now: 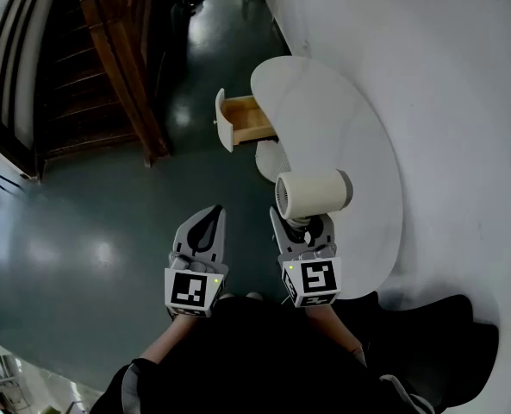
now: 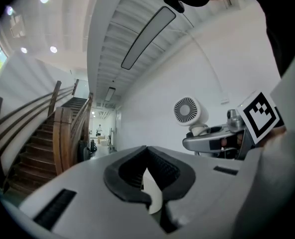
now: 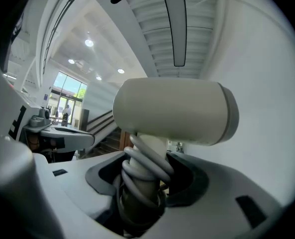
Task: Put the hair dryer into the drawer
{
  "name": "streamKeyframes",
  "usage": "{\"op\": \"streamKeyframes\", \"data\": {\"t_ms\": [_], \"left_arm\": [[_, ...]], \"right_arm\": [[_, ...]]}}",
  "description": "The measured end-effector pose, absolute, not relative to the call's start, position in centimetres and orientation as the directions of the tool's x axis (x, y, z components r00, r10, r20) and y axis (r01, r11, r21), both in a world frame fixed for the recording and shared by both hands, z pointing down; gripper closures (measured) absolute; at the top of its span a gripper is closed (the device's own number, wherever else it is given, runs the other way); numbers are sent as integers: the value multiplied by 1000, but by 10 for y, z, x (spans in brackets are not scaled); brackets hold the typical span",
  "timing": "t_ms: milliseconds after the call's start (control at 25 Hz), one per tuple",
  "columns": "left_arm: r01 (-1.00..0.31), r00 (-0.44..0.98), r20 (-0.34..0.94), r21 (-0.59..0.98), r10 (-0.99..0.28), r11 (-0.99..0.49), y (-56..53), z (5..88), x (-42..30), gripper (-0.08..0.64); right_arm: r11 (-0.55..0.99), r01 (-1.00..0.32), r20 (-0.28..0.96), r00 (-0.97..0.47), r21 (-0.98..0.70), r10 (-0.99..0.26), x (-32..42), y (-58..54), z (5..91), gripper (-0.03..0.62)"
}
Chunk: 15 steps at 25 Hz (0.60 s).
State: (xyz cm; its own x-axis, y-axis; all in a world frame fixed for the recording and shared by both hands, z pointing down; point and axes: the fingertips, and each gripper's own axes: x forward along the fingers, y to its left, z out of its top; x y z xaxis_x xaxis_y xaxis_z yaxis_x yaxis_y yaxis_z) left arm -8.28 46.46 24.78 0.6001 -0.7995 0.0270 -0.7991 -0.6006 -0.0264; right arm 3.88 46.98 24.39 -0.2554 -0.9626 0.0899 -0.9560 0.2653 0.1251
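My right gripper (image 1: 302, 228) (image 3: 142, 183) is shut on the handle of a cream hair dryer (image 1: 314, 192) (image 3: 174, 111), which has its grey cord coiled round the handle. The barrel sits crosswise above the jaws, just off the near left edge of the white table (image 1: 367, 136). The wooden drawer (image 1: 246, 119) stands pulled open at the table's far left side, well ahead of the dryer. My left gripper (image 1: 207, 224) (image 2: 149, 183) hangs beside the right one over the floor, jaws shut with nothing held. The left gripper view shows the hair dryer (image 2: 187, 111) and right gripper (image 2: 207, 142) to its right.
A wooden staircase (image 1: 126, 59) (image 2: 62, 133) rises at the left across the dark glossy floor (image 1: 91, 231). A white wall (image 1: 462, 84) runs along the table's right side. A round white base (image 1: 271, 159) sits under the table near the drawer.
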Motion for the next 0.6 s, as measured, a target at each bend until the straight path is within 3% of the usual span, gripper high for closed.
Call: {"op": "streamKeyframes", "data": {"t_ms": [600], "left_arm": [[-777,629,26,-20,-777,-630,422,266,-90,554]], "right_arm": [[265,-961,90,-258,75,-962,27,429,263,348]]}}
